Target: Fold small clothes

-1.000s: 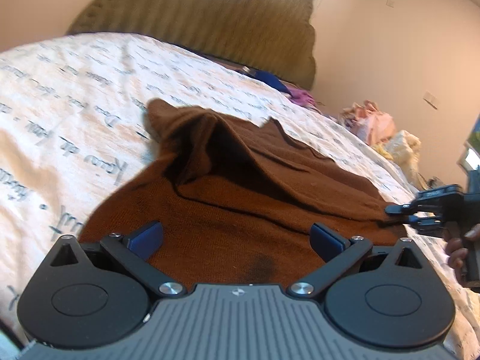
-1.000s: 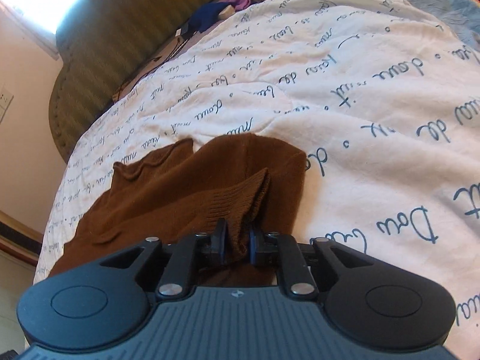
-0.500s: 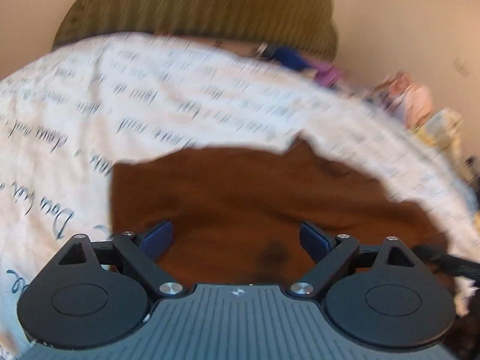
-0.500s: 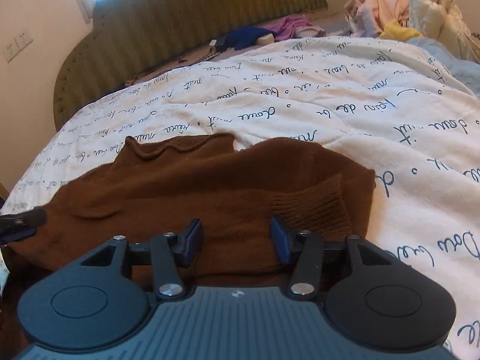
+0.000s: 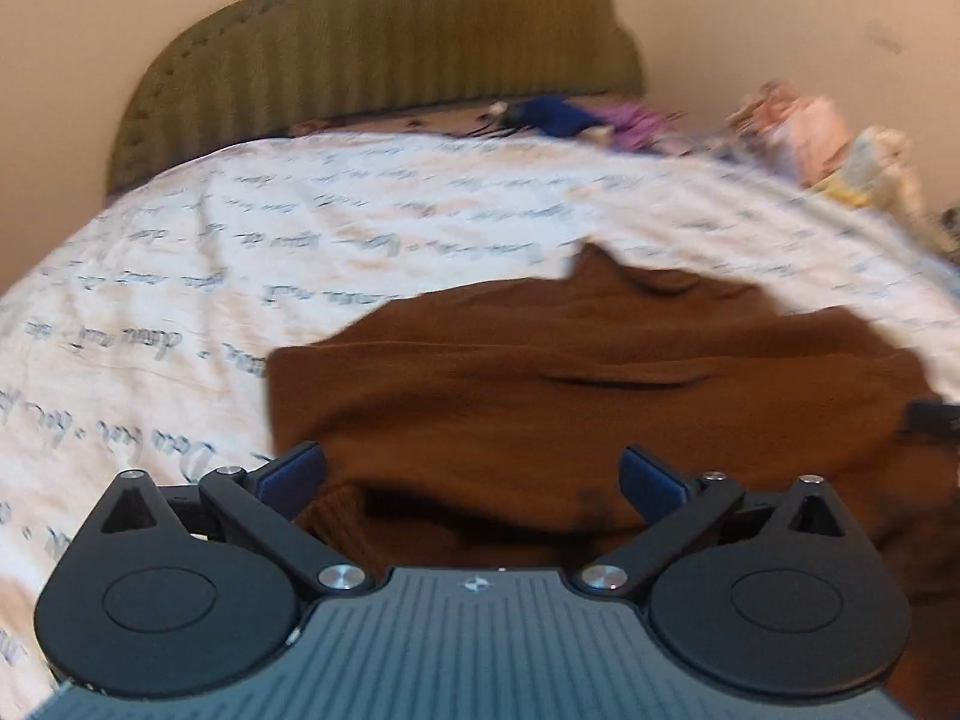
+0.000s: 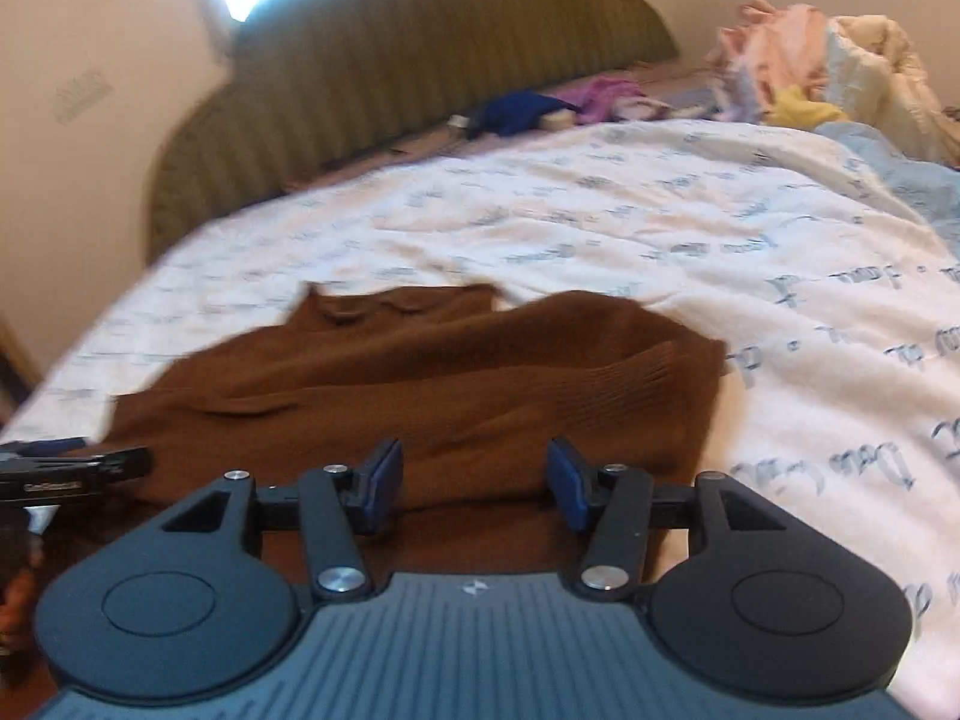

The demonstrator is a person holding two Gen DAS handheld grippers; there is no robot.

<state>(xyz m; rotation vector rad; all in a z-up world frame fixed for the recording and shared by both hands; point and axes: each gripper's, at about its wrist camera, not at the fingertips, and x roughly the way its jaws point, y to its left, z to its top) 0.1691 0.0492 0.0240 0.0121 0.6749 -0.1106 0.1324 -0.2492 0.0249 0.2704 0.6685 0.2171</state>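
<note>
A brown knit sweater [image 5: 600, 372] lies folded lengthwise on the white bedspread, its collar at the far side. It also shows in the right wrist view [image 6: 456, 378], with a ribbed cuff at its right end. My left gripper [image 5: 474, 474] is open wide and empty, just above the sweater's near left edge. My right gripper [image 6: 474, 477] is open and empty over the sweater's near edge. The left gripper's tip [image 6: 72, 468] shows at the left of the right wrist view.
The bedspread [image 6: 750, 252] has blue script print. A green padded headboard [image 5: 384, 42] stands behind. Blue and purple clothes [image 6: 540, 108] lie by the headboard. A pile of pastel laundry [image 6: 828, 66] sits at the far right.
My right gripper opened and let go of the sweater's cuff, which now lies flat. Both grippers pulled back and levelled; the raised fold of the sweater dropped flat.
</note>
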